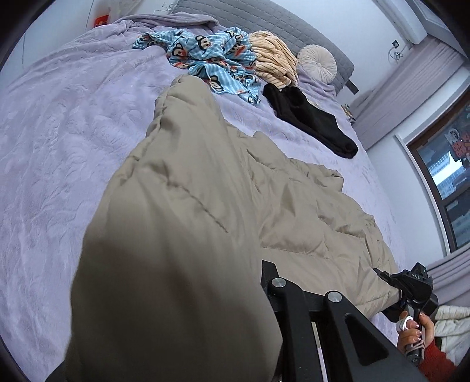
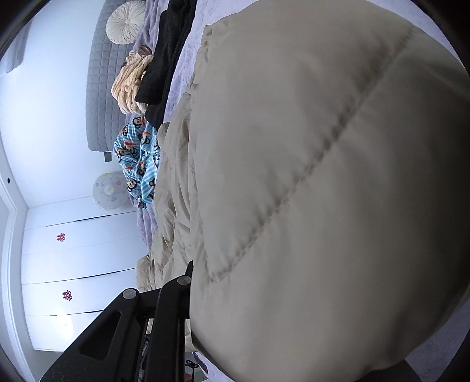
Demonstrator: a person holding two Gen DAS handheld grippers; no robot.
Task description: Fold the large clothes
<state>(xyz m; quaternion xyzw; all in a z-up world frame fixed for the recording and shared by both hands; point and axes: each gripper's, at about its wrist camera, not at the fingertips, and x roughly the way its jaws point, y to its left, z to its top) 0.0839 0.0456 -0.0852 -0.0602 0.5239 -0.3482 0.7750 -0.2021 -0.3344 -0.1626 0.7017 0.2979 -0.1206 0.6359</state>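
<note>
A beige quilted coat, puffy and smooth-shelled with stitched seams, lies along the near half of a bed under a plush, embossed lilac blanket. The left gripper is pinched narrow on a lifted fold of the coat; the fold bulges over its fingers and hides the tips. The right gripper, held by a hand in a red sleeve, bites the coat's near right edge; in its own view the coat swamps the jaws.

Three other garments lie at the far end: one blue monkey-print piece, crumpled; one cream ribbed fleece; one black knit, long and flat. One round pleated cushion leans on the grey quilted headboard.
</note>
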